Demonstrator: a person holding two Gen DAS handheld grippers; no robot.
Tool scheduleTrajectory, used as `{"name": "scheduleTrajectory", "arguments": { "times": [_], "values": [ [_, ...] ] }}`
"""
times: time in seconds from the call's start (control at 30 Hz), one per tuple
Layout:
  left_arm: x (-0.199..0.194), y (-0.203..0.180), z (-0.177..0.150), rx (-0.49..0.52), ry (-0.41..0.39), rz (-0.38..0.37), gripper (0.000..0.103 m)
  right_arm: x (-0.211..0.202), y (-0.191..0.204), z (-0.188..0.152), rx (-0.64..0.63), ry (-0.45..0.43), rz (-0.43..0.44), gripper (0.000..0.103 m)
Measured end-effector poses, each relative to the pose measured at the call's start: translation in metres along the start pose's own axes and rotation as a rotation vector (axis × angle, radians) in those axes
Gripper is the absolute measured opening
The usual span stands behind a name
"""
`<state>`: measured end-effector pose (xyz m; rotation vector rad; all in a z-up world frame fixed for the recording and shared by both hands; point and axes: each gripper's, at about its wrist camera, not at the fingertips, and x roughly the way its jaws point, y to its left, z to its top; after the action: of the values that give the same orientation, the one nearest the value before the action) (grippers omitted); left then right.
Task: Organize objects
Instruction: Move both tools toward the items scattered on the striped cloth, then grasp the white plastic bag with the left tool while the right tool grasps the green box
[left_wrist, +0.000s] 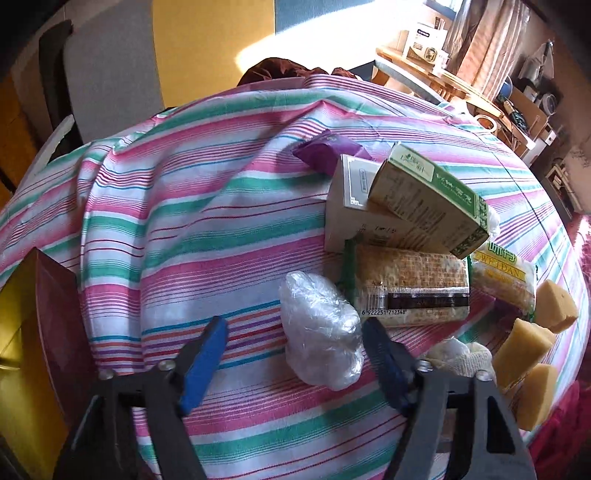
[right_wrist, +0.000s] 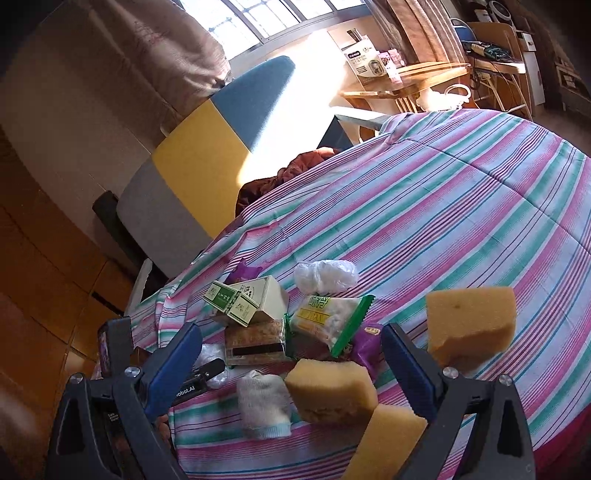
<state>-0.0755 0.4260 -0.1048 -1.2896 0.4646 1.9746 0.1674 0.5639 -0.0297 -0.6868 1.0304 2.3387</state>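
My left gripper (left_wrist: 295, 365) wide open, plastic wad (left_wrist: 321, 332) between fingers, lower centre, contact unclear. Right gripper (right_wrist: 291, 373) wide open, holding nothing, over sponges (right_wrist: 332, 391). I count three sponges, two boxes (left_wrist: 428, 199), one sock (right_wrist: 264, 404).

The left hand-held gripper (left_wrist: 295, 341) reaches forward toward 12 o'clock with its two blue-padded fingers (left_wrist: 205, 363) spread wide, nothing between the pads. The right hand-held gripper (right_wrist: 291, 349) also points toward 12 o'clock, jaws parted and gripping nothing. In the right wrist view the left one's dark body shows at 8 o'clock.
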Motion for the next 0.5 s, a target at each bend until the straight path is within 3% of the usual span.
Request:
{"name": "scheduleTrajectory", "arguments": {
  "times": [0.1,0.27,0.5],
  "values": [
    [-0.001,0.007,-0.006,-0.015,-0.018,-0.029,0.036,0.003,0.003,-0.001,-0.017,0.008,-0.018,0.099],
    [-0.024,0.007,-0.026,-0.017,-0.055,-0.061,0.034,0.010,0.012,-0.005,-0.076,0.040,-0.044,0.098],
    [-0.071,-0.001,-0.054,0.042,-0.141,-0.086,0.034,0.035,0.045,-0.017,-0.245,0.148,-0.065,0.087]
  ]
}}
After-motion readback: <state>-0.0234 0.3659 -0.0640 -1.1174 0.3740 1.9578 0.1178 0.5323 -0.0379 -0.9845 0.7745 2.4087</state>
